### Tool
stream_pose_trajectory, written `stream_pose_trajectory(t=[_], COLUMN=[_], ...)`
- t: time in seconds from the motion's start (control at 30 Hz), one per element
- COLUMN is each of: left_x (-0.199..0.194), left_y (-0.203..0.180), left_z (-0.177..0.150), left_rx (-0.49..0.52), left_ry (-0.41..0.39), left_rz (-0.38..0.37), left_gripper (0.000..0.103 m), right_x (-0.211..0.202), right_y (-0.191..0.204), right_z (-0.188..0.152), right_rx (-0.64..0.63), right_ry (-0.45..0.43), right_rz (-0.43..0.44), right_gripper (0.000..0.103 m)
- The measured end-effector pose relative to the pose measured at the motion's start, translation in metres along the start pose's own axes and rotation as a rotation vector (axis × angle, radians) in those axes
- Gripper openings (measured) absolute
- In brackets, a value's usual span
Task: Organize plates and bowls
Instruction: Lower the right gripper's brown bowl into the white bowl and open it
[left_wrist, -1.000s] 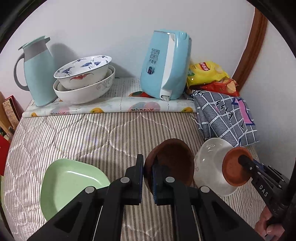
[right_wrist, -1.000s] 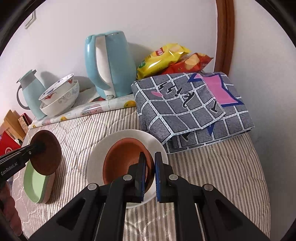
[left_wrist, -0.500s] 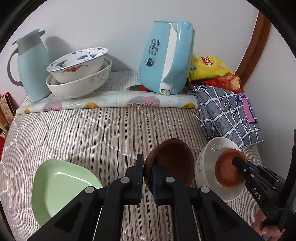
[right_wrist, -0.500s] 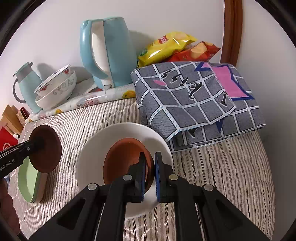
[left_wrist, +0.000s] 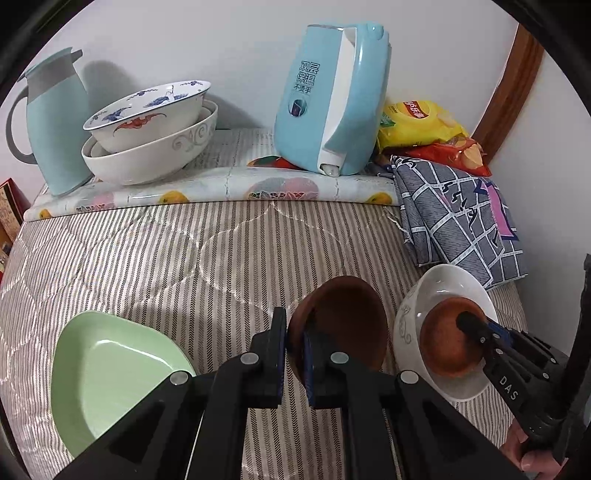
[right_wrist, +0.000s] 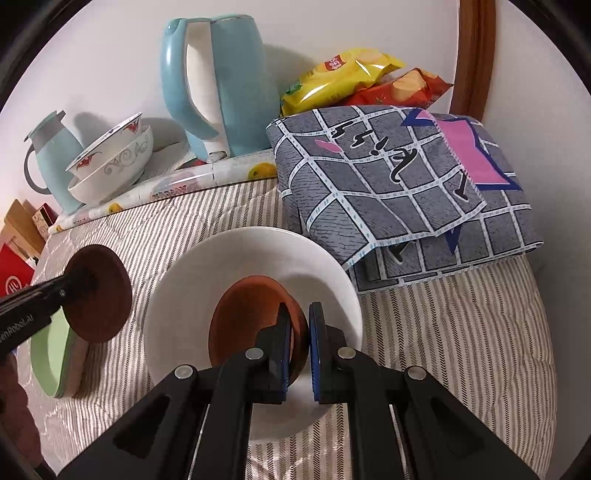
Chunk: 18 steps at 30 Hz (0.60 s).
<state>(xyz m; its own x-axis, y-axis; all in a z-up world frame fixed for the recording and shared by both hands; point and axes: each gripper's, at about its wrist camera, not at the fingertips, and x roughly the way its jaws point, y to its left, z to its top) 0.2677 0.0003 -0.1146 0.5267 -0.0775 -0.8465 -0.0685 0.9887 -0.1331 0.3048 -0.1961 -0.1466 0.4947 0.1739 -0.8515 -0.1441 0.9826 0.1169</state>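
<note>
Green plate (right_wrist: 48, 354) sits half hidden behind dark brown bowl (right_wrist: 98, 293).

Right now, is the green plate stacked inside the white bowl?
No. The green plate lies alone on the striped cloth, well apart from the white bowl.

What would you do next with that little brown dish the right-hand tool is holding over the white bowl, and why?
Probably open the right gripper and let go. Its jaws are shut on the rim of the reddish-brown dish, which already sits down inside the white bowl, so it looks nested. The left gripper holds a darker brown dish beside it, likely next to go in.
</note>
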Motion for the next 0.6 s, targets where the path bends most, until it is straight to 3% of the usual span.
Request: stream_pose_trajectory(t=[0.27, 0.6], left_x=[0.001, 0.003], left_y=[0.0, -0.004], left_z=[0.0, -0.002], left_rx=[-0.006, 0.008], left_ry=[-0.001, 0.01], left_rz=[-0.006, -0.01], left_gripper=[0.008, 0.009], right_x=[0.009, 0.018], right_y=[0.006, 0.017], right_z=[0.004, 0.005], right_rx=[-0.033, -0.104], right_ry=[0.022, 0.057], right_rz=[-0.002, -0.069], right_gripper=[0.009, 0.009])
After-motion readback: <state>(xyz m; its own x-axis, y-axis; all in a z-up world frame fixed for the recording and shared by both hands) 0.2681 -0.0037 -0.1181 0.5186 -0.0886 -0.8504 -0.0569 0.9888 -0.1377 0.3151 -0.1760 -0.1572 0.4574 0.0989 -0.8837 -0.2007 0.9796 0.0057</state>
